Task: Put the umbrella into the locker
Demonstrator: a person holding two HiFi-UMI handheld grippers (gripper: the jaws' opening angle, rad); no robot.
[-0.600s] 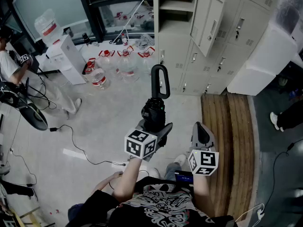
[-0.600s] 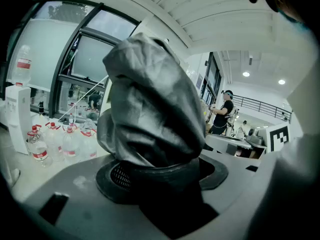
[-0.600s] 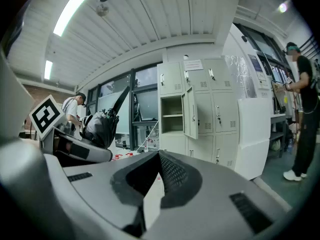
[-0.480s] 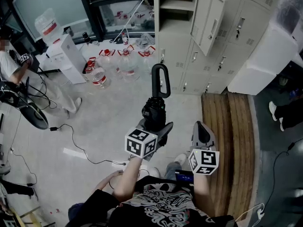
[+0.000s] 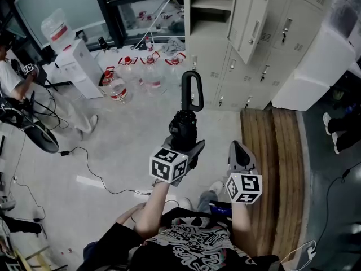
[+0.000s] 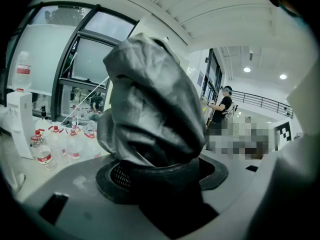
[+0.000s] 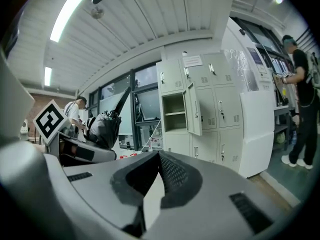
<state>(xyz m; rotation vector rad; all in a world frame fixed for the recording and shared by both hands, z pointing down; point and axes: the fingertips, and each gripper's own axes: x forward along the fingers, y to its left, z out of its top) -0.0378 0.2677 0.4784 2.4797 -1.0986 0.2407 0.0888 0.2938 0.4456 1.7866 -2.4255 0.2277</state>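
Grey lockers (image 5: 265, 66), one open, stand ahead of our left hand-held gripper (image 5: 188, 147), which clamps the folded umbrella (image 5: 185, 126) and has edged closer, so the approach continues; our right hand-held gripper (image 5: 239, 152) seems shut, empty.

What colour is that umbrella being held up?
Black all over, handle included; the head view shows the umbrella best.

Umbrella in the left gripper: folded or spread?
Folded: the umbrella is a compact gathered bundle, clamped between the jaws of the left gripper.
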